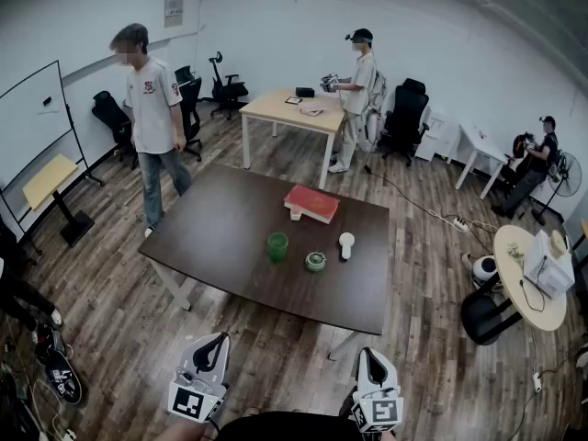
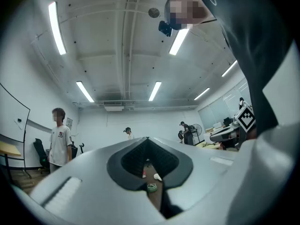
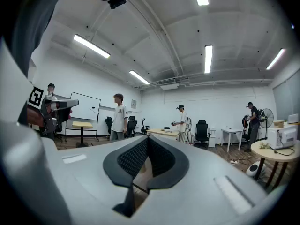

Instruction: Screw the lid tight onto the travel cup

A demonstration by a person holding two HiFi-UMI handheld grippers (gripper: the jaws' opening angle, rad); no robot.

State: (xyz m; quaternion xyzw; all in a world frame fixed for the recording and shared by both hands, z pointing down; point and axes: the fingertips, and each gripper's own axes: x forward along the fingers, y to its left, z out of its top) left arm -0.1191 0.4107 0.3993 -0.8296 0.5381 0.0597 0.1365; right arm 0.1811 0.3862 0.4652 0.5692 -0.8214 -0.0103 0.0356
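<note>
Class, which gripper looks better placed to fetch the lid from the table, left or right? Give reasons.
Probably right. The lid lies right of the cup, nearer the right gripper; the left gripper is on the cup's side. Both are shut, empty.

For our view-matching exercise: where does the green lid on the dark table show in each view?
Head view: green lid, centre, just right of the green cup.
Left gripper view: small, low centre.
Right gripper view: not in it.
Shared landmark: standing person in white T-shirt.
</note>
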